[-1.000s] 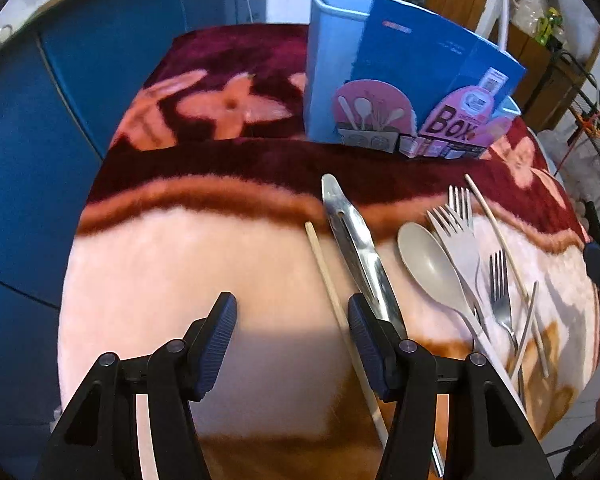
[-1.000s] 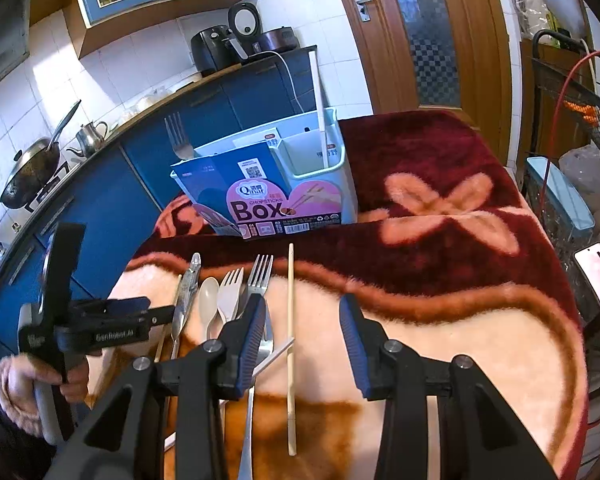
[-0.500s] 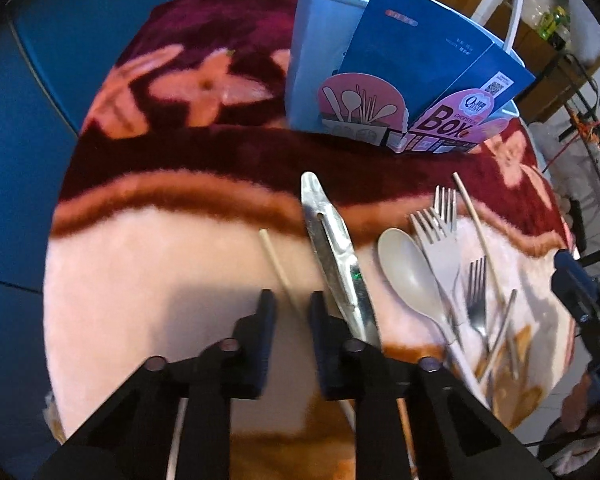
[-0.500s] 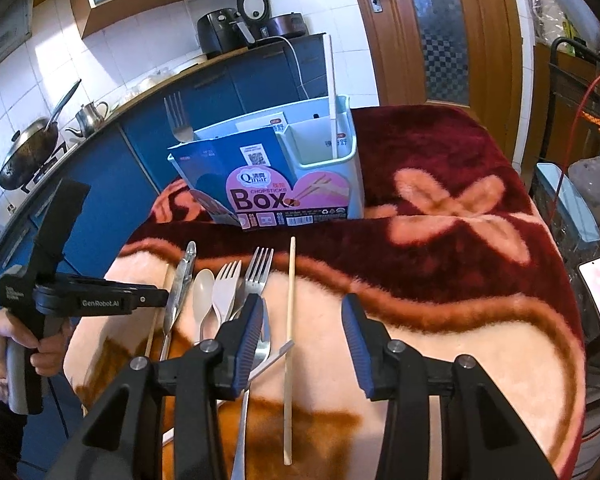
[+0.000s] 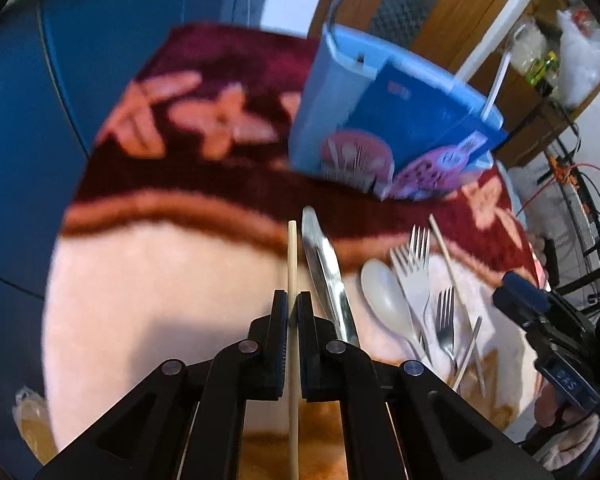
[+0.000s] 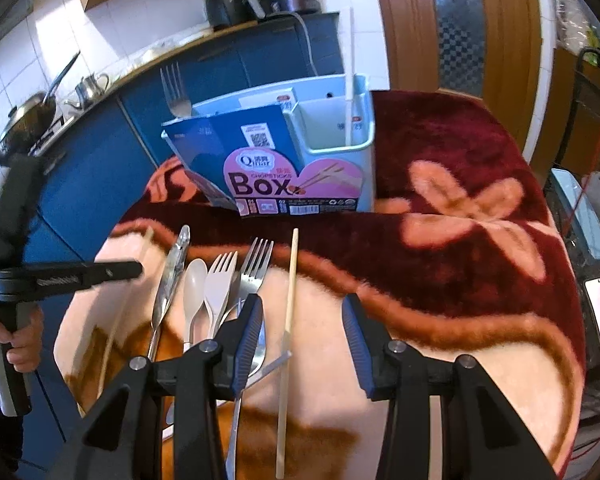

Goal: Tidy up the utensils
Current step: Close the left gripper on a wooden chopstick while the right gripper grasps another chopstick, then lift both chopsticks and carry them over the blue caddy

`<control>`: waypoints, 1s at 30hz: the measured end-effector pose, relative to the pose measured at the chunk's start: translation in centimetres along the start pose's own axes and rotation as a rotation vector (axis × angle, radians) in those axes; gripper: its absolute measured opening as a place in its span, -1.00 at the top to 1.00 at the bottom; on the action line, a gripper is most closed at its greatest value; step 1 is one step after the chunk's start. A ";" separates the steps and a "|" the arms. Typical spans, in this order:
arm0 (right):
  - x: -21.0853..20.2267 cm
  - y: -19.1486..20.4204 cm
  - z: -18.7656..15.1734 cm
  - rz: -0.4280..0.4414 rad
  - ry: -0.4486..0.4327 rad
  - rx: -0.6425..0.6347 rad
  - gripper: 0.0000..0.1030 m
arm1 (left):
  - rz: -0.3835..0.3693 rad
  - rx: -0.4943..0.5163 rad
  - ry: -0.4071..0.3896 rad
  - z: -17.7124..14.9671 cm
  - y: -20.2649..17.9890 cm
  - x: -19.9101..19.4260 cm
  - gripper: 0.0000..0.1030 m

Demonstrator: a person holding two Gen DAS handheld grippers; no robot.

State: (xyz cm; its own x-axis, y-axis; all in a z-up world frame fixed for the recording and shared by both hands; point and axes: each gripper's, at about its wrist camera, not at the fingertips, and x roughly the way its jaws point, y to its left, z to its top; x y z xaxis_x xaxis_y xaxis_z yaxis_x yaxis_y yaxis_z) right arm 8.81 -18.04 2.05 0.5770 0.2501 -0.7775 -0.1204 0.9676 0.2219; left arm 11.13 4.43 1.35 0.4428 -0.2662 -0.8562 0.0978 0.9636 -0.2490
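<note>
Left wrist view: the left gripper (image 5: pixel 293 307) is clamped on a chopstick (image 5: pixel 292 256) at lower centre of the frame.

Largest first: the blanket (image 5: pixel 148 292) fills the frame; the blue box (image 5: pixel 340 92) stands upper right; tongs (image 5: pixel 324 272), a spoon (image 5: pixel 384 292) and forks (image 5: pixel 414 276) lie right of centre. The chopstick looks light, stiff and smooth, likely to pivot, so a mid-shaft grip seems best. In the right wrist view the right gripper (image 6: pixel 302 334) stands half open, empty, around a second chopstick (image 6: pixel 289 300).

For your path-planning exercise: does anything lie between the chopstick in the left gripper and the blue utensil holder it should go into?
Nothing visible does. The left gripper grips the pale wooden chopstick; only bare blanket separates it from the light-blue plastic utensil holder. The metal tongs lie alongside.
</note>
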 end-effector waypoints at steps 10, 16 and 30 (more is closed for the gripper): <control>3.0 1.0 2.1 -0.050 0.113 -0.069 0.40 | -0.041 0.059 -0.237 0.9 -0.4 -3.8 0.91; 5.0 1.6 3.1 -0.070 0.185 -0.107 0.66 | -0.064 0.059 -0.317 1.3 0.2 -4.6 0.91; 7.3 0.9 4.9 -0.042 0.255 -0.118 0.84 | -0.101 0.076 -0.470 2.5 0.4 -6.9 0.91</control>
State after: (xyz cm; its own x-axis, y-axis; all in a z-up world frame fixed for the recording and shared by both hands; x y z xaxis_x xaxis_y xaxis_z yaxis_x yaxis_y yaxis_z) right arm 16.90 -15.54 -0.53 0.3638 0.1956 -0.9107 -0.2020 0.9710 0.1278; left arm 10.34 6.70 8.30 0.7807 -0.3342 -0.5280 0.2182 0.9376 -0.2709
